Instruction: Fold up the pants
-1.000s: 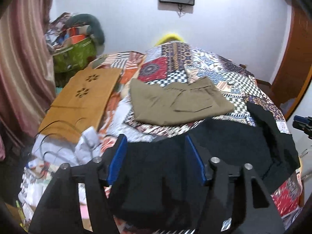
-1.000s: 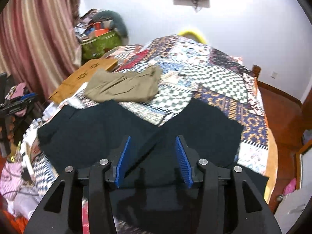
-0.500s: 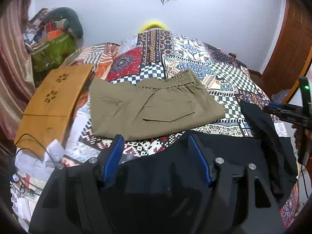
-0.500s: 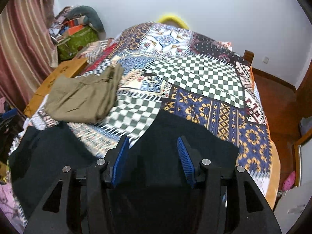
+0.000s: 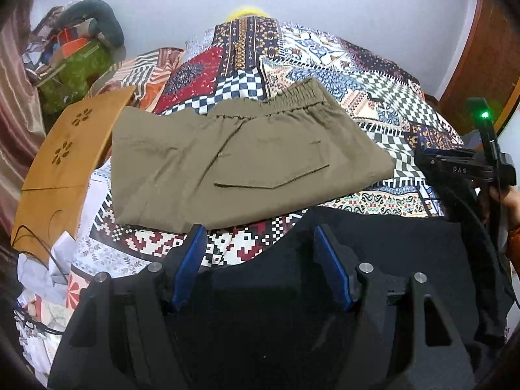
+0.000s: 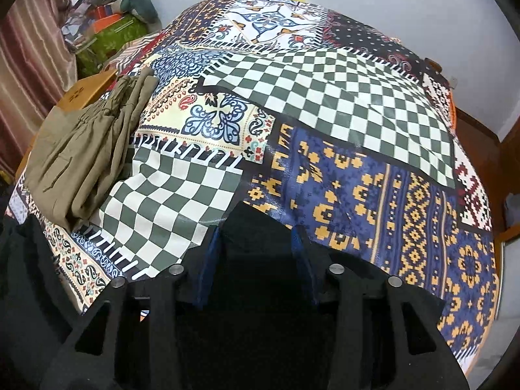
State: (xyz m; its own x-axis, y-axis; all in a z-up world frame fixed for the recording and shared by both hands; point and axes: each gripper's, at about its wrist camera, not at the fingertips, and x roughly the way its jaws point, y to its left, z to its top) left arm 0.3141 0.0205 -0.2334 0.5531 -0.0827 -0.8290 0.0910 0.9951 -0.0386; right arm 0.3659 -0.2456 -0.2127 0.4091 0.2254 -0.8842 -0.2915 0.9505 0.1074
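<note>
**Black pants being carried over into a fold, both grippers low on the near edge of the bed**

The step in hand looks like the fold itself: each gripper has a portion of the black pants (image 5: 383, 253) between its blue pads, and the cloth is draped across the near edge of the bed (image 6: 341, 104), over the patchwork bedspread.

In the left wrist view the left gripper (image 5: 260, 260) stands fairly wide, with black fabric bunched between and under the fingers; whether the pads actually press on it I cannot tell, since the cloth is dark and fills the gap loosely. In the right wrist view the right gripper (image 6: 256, 247) is narrower and its jaws are closing, with a raised peak of black fabric between them; the pads appear to be against the cloth on both sides, so I judge it held.

A folded pair of olive pants (image 5: 240, 162) with an elastic waistband lies further in, toward the left side of the bed and just beyond the black pair, apart from it. A wooden lap tray (image 5: 71, 156) sits at the bed's left edge, beside the olive pair.

Judging from this, the next move calls for laying the gripped edge down flat on the rest of the black pants, with both hands level so that the fold line runs straight. The release should come only once the cloth rests, and the black pair should stay short of the olive pants so that the two do not overlap.
</note>
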